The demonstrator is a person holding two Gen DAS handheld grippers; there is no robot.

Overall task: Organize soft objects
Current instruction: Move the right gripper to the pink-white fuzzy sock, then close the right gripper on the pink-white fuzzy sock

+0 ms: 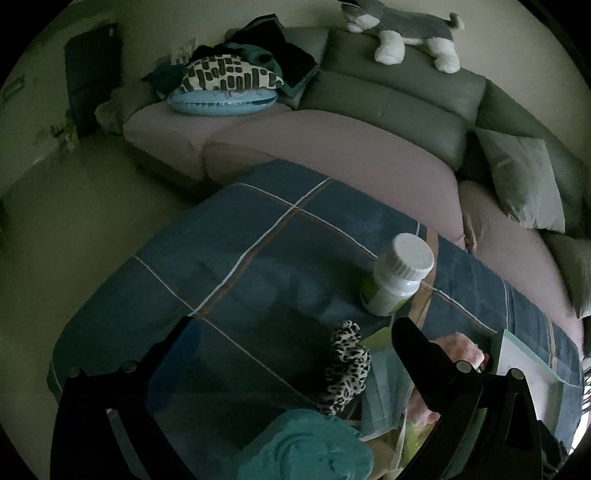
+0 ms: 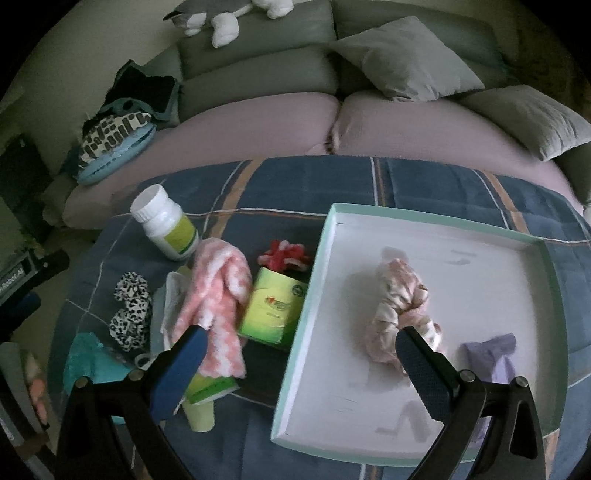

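Observation:
A white tray with a mint rim (image 2: 314,280) lies on the blue plaid table and holds a pink scrunchie (image 2: 402,314) and a lilac cloth (image 2: 495,358). Left of the tray lie a pink-white fuzzy cloth (image 2: 218,295), a red-white pompom (image 2: 284,256), a leopard scrunchie (image 2: 131,310) and a teal cloth (image 2: 86,358). My right gripper (image 2: 299,350) is open and empty above the tray's left edge. My left gripper (image 1: 291,332) is open and empty above the leopard scrunchie (image 1: 345,365) and the teal cloth (image 1: 306,446).
A white pill bottle (image 2: 166,225) (image 1: 397,277) stands on the table. A green box (image 2: 275,306) and a green booklet (image 2: 210,387) lie by the tray. A sofa (image 2: 258,110) behind holds cushions, clothes and a plush dog (image 1: 402,33).

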